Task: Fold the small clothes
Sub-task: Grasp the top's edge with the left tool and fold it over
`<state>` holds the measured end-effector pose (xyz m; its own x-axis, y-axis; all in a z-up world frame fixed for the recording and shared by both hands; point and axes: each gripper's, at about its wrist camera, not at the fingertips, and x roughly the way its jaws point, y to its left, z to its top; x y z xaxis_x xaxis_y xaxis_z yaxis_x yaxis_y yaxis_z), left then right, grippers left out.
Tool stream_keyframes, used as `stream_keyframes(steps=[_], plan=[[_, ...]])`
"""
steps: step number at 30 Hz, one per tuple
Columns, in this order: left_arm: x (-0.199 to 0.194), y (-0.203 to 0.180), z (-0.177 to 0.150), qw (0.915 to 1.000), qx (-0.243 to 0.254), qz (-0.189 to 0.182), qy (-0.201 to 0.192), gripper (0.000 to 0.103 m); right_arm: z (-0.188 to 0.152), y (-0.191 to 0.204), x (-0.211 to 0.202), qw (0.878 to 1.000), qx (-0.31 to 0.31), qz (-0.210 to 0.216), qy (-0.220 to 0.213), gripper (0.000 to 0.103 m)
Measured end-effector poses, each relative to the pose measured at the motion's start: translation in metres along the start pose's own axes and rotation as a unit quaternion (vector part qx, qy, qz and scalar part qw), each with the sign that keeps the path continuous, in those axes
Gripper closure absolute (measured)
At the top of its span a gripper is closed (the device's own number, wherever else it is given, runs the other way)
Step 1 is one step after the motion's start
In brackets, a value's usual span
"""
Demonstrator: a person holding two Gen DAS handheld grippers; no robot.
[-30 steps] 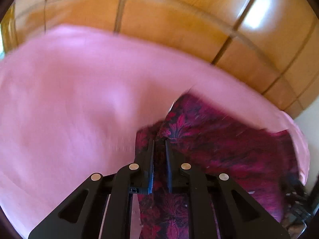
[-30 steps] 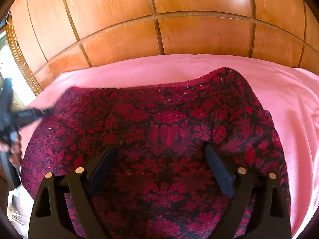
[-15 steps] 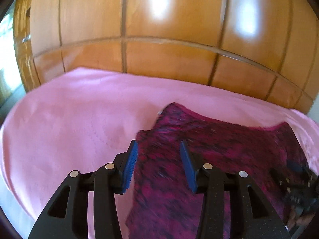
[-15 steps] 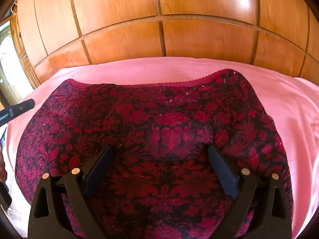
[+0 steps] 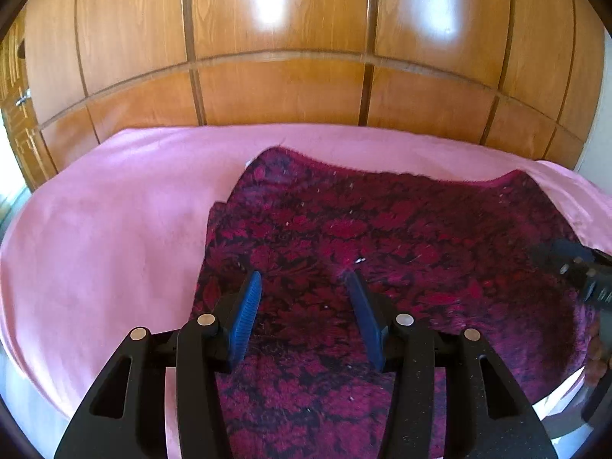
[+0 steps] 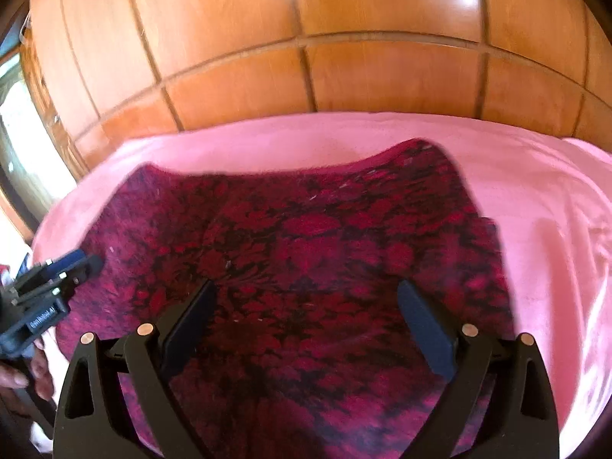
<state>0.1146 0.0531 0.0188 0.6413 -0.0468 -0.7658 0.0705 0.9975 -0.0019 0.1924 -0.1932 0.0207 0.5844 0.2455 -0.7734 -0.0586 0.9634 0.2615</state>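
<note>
A dark red flower-patterned garment lies spread and folded on the pink sheet. My left gripper hovers over the garment's left part. Its blue pads are apart and still opening, with nothing pinched between them. My right gripper stands wide open above the middle of the garment, with cloth only beneath it. Each gripper also shows in the other's view: the right gripper at the right edge, the left gripper at the left edge.
Glossy wooden panels rise right behind the bed. The pink sheet runs on to the right of the garment and ends in a rounded edge at the left. A person's hand holds the left gripper's handle.
The left gripper was shut on the garment's edge, then let go, opened and drew back and up. The garment now lies flat. The right gripper pulled back a little, still open.
</note>
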Motion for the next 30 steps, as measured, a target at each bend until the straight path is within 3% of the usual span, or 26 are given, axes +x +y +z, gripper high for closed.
stream_keyframes(steps=[6,11,18,25,27,30], plan=[[-0.015,-0.017,0.001,0.9997,0.006,-0.015,-0.020,0.056,0.004,-0.063,-0.044,0.995,0.090,-0.003,-0.039,0.007],[-0.018,-0.027,0.000,0.9993,0.012,-0.027,-0.021,0.056,-0.012,-0.109,-0.045,0.988,0.153,0.002,-0.017,0.007],[-0.013,-0.046,-0.001,0.9986,0.029,-0.043,-0.013,0.056,-0.041,-0.124,-0.028,0.982,0.176,0.054,0.035,0.007],[-0.003,-0.061,-0.002,0.9974,0.038,-0.061,0.000,0.056,-0.063,-0.126,-0.031,0.977,0.179,0.107,0.051,0.007],[0.002,-0.065,-0.004,0.9970,0.039,-0.066,0.007,0.056,-0.067,-0.124,-0.034,0.976,0.174,0.118,0.056,0.008],[0.010,-0.069,-0.005,0.9967,0.038,-0.070,0.017,0.056,-0.075,-0.118,-0.038,0.975,0.160,0.136,0.073,0.020]])
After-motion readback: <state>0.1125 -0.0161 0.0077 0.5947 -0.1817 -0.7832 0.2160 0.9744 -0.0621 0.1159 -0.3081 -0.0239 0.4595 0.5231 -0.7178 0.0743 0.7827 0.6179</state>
